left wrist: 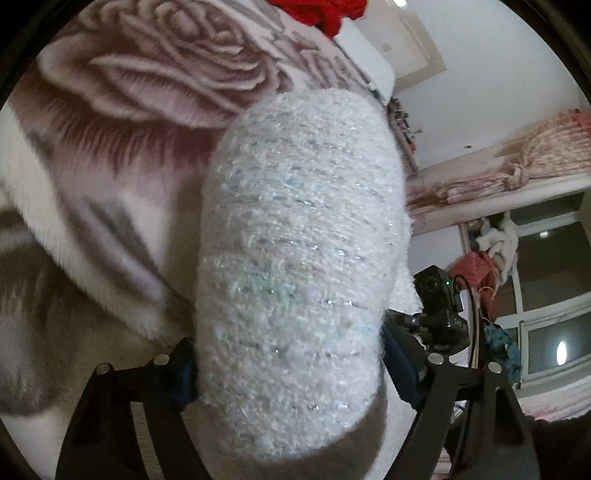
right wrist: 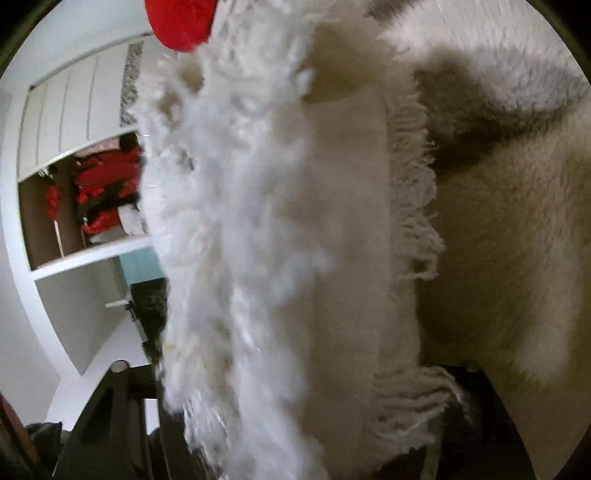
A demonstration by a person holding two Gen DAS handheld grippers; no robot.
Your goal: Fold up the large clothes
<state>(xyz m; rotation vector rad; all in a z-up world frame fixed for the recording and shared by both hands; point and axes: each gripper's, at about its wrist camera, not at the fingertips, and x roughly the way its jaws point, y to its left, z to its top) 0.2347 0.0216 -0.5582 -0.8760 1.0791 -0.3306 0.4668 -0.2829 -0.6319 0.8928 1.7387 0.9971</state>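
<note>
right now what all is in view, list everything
white sweater: one, fuzzy white with sparkly threads, held up between both tongs, fringed edge in the right view
blanket: one, rose print, brown and cream, behind the sweater
red cloth: one, red, top edge above the blanket
curtain: one, pink, tied up by the window
closet: one, white, red clothes inside
left tongs: black, shut on the sweater
right tongs: black, mostly buried in the sweater
</note>
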